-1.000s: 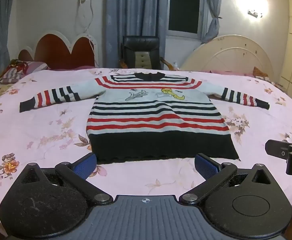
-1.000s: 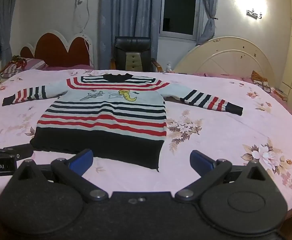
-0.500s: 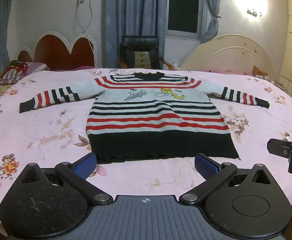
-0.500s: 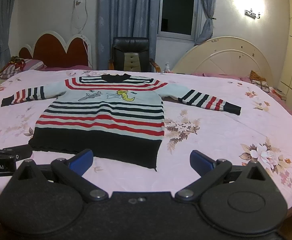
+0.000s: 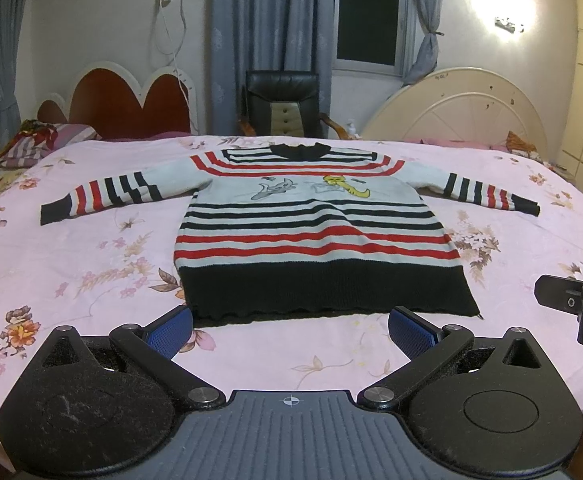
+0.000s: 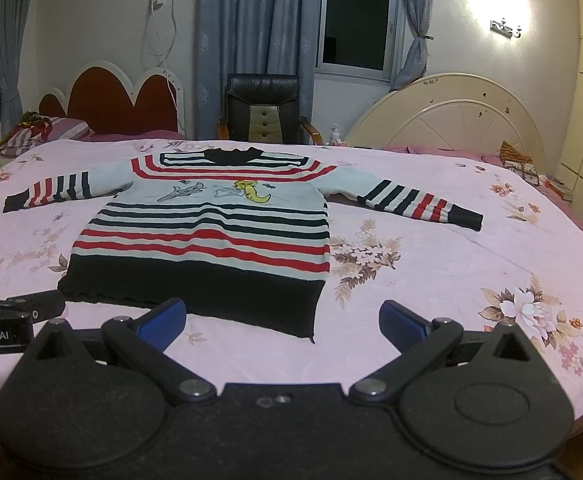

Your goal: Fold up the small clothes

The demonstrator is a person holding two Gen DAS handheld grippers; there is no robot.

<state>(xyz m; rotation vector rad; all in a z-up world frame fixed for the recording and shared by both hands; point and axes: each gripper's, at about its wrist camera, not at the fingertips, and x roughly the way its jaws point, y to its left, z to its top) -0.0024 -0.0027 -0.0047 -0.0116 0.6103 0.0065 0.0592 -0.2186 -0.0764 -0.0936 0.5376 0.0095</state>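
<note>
A small striped sweater (image 5: 311, 232) (image 6: 211, 236) lies flat and face up on the pink floral bed, both sleeves spread out, black hem nearest me. My left gripper (image 5: 289, 326) hovers open just short of the hem, nothing between its blue pads. My right gripper (image 6: 281, 320) is open too, in front of the hem's right corner. Each gripper shows at the edge of the other's view: the right gripper (image 5: 571, 304) at the right edge, the left gripper (image 6: 7, 320) at the left edge.
The round bed with its pink floral sheet (image 5: 71, 264) fills the foreground. A black office chair (image 5: 283, 108) stands behind it, between a red heart-shaped headboard (image 5: 127, 104) and a cream headboard (image 5: 459, 108). Striped pillows (image 5: 39, 144) lie far left.
Both grippers have lifted or drawn back slightly, so the sweater sits a little lower and farther in view. The sweater itself has not moved.
</note>
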